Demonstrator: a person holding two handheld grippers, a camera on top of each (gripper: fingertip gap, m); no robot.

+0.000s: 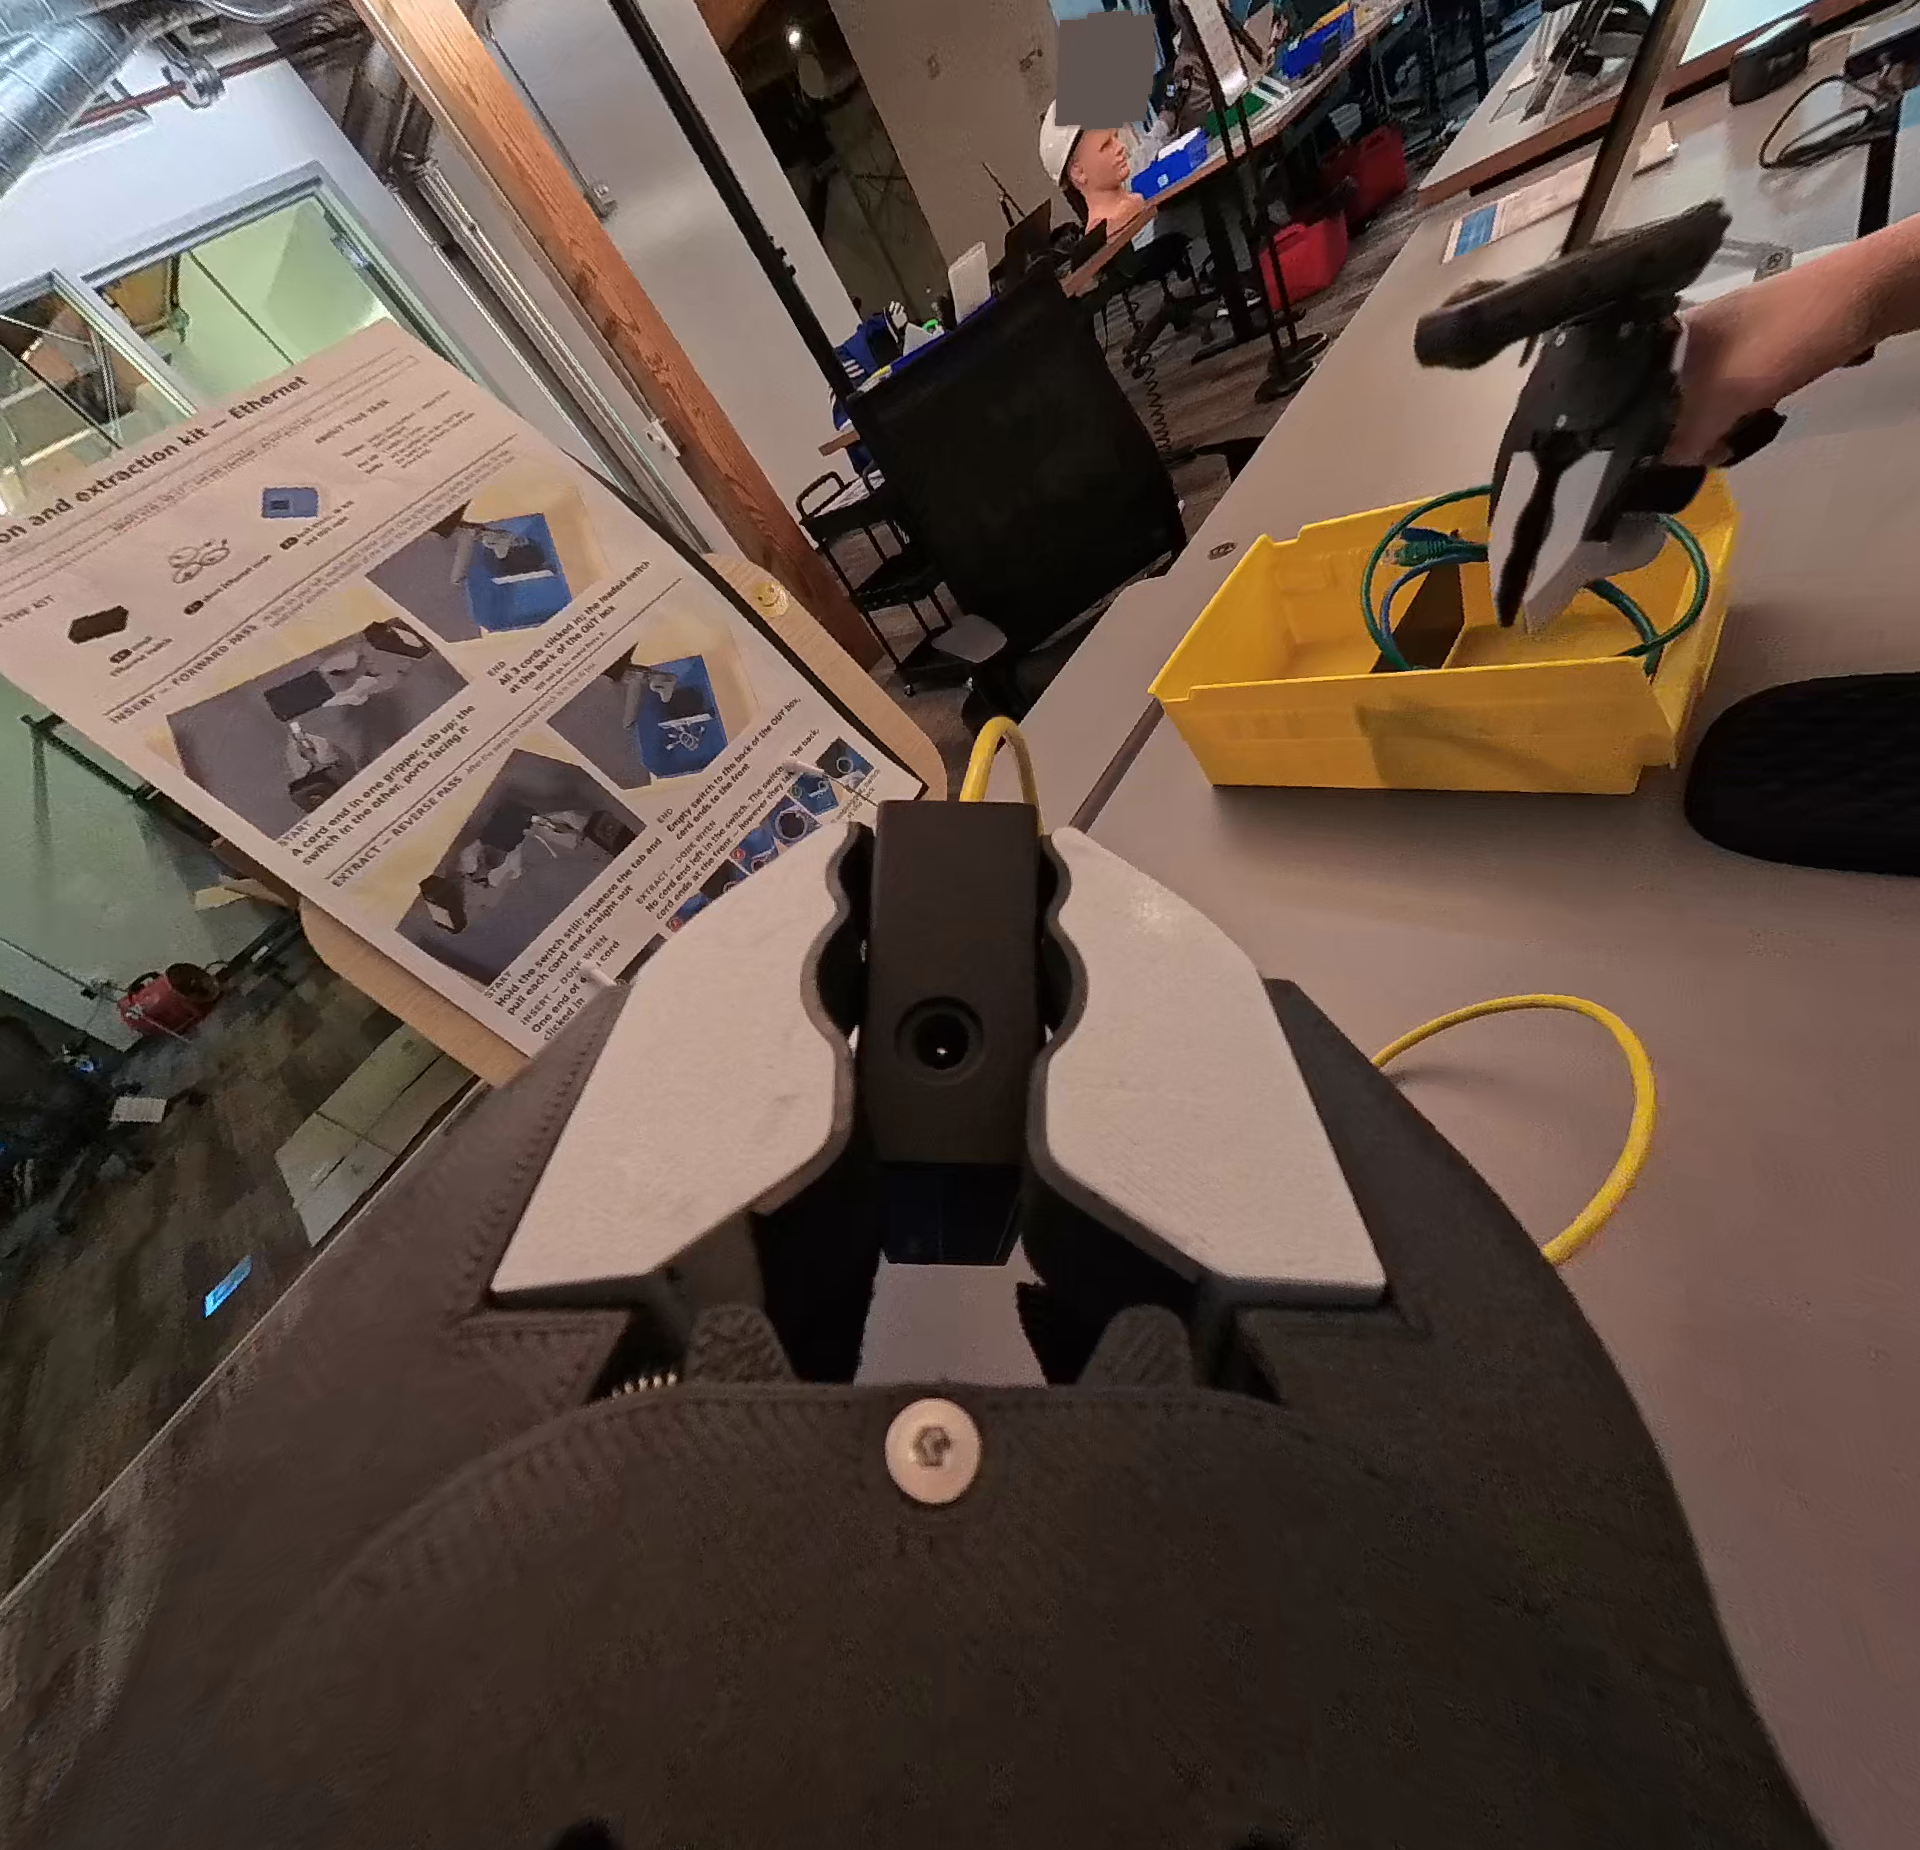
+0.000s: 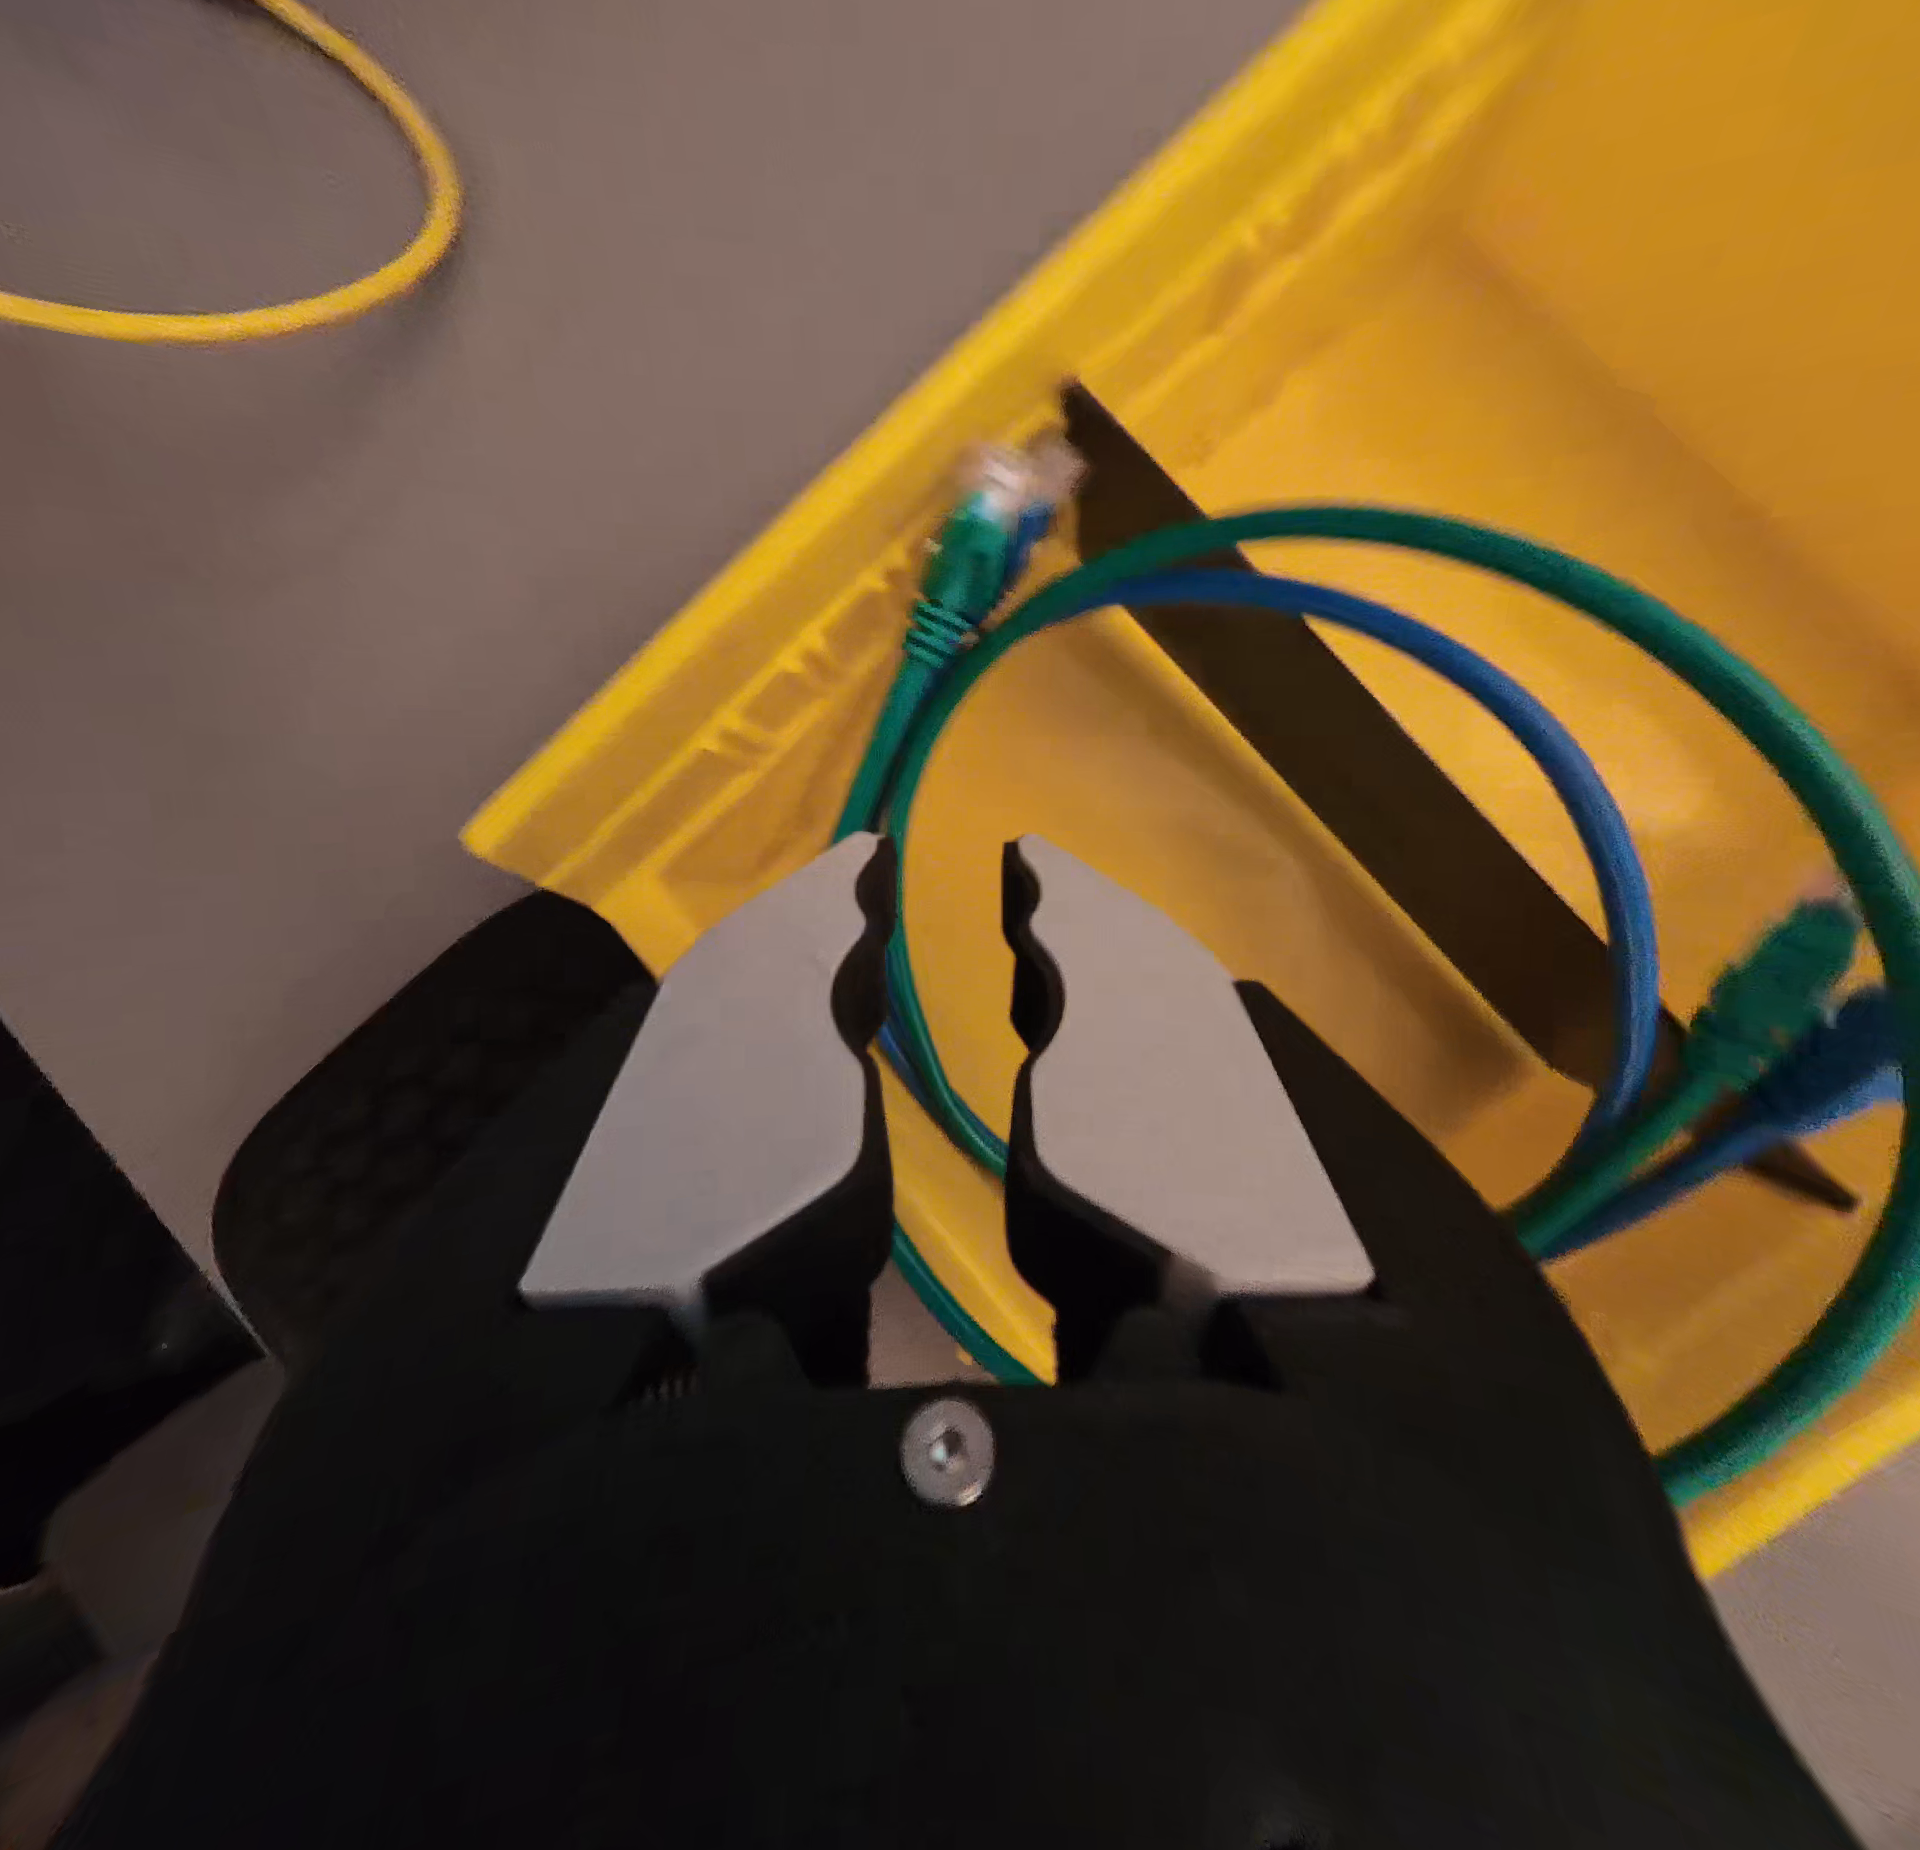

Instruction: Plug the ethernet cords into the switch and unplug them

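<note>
My left gripper (image 1: 954, 850) is shut on a small black switch (image 1: 948, 979) and holds it above the grey table. A yellow cord (image 1: 1621, 1104) loops up behind the switch's far end, where its joint is hidden; it also lies on the table in the right wrist view (image 2: 416, 242). My right gripper (image 2: 945, 850) hangs over a yellow bin (image 2: 790, 720), its jaws a narrow gap apart and empty; it also shows in the left wrist view (image 1: 1527, 595). A green cord (image 2: 1558, 574) and a blue cord (image 2: 1538, 720) lie coiled in the bin under it.
The yellow bin (image 1: 1434, 730) stands on the table's far right and has a black divider (image 2: 1351, 761). A dark textured pad (image 1: 1818, 782) lies right of it. An instruction sheet on a board (image 1: 395, 657) leans at the left table edge. A black chair (image 1: 1008, 491) stands beyond. There is about 50 cm between the tips of the two grippers.
</note>
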